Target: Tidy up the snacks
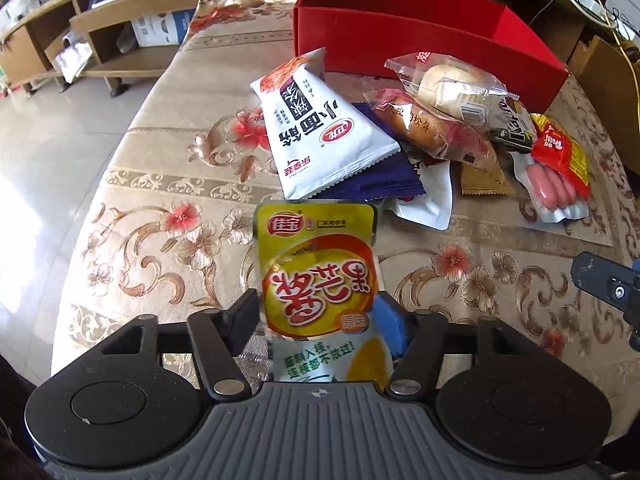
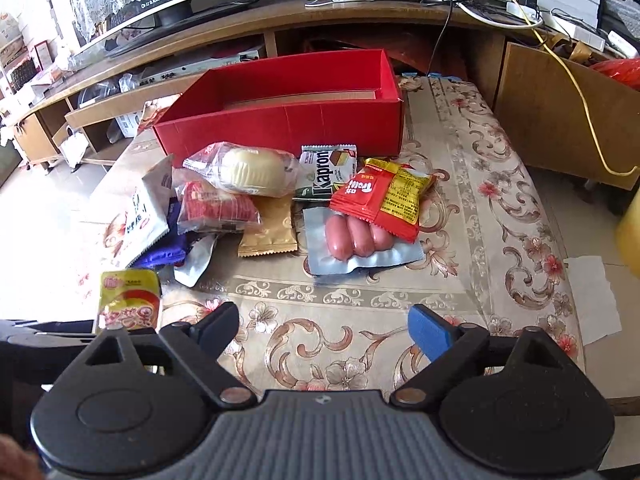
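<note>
One yellow pkt [image 1: 316,280] in left tool [image 1: 318,316]

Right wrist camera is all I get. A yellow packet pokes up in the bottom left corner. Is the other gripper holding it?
Observer: Yes. The left wrist view shows the left gripper shut on the yellow packet, one finger pressing each side.
Operator: What's on the bottom bit I can't see?
Observer: Its lower part turns white, with green writing.
Operator: What's straight ahead of it?
Observer: A white packet with big black letters, lying on a purple packet.
</note>
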A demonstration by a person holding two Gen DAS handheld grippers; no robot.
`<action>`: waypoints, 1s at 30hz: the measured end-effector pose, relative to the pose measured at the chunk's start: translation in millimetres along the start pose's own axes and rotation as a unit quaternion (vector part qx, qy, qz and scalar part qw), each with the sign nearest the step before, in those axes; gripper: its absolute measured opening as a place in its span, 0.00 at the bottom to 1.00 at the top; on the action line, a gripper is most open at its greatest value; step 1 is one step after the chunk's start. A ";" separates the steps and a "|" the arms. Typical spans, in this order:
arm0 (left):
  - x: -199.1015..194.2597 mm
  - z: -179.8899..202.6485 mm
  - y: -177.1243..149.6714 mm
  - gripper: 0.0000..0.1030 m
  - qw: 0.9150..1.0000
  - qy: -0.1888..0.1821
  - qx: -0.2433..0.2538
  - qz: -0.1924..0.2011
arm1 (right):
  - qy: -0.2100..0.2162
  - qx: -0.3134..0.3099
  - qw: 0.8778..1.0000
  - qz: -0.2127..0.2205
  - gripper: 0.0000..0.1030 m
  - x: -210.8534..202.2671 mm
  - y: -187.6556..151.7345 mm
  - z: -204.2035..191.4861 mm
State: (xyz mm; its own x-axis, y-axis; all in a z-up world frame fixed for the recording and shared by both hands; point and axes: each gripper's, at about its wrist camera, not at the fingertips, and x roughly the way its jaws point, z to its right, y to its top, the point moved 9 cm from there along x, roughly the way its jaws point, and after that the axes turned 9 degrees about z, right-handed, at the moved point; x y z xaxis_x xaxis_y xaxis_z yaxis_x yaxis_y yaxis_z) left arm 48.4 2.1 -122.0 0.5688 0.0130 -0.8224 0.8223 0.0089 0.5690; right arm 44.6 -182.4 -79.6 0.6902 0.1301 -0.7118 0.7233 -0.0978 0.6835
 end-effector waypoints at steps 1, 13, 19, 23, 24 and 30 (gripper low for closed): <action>-0.4 0.5 -0.7 0.70 1.000 -0.003 0.000 -0.001 | 0.003 0.004 1.000 -0.001 0.88 -0.4 0.0 0.1; -4.6 -2.1 -16.1 0.79 1.000 0.012 0.017 -0.015 | 0.044 0.032 0.998 0.025 0.88 -17.8 10.8 -4.2; -14.8 -2.9 -9.5 0.54 1.000 -0.016 -0.001 -0.003 | 0.052 0.042 0.997 0.047 0.88 -27.3 23.2 -2.0; -16.4 1.1 -9.9 0.55 1.000 -0.012 0.010 -0.007 | 0.049 0.038 0.997 0.055 0.88 -32.2 28.7 -4.0; -16.1 4.1 -10.5 0.60 1.000 -0.017 0.014 -0.008 | 0.049 0.040 0.996 0.055 0.88 -32.4 29.4 -3.1; -11.0 16.1 -27.8 0.91 0.997 -0.013 0.070 -0.030 | 0.060 0.059 0.995 0.057 0.88 -42.4 35.5 1.1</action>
State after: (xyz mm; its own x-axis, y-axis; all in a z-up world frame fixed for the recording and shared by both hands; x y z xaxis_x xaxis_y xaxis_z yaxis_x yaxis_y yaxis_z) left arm 19.5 -14.4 -128.9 0.5166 -0.0087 -0.8562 0.8483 -0.1311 0.5131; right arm 41.1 -192.5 -25.3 0.7661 0.2274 -0.6012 0.6422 -0.2323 0.7305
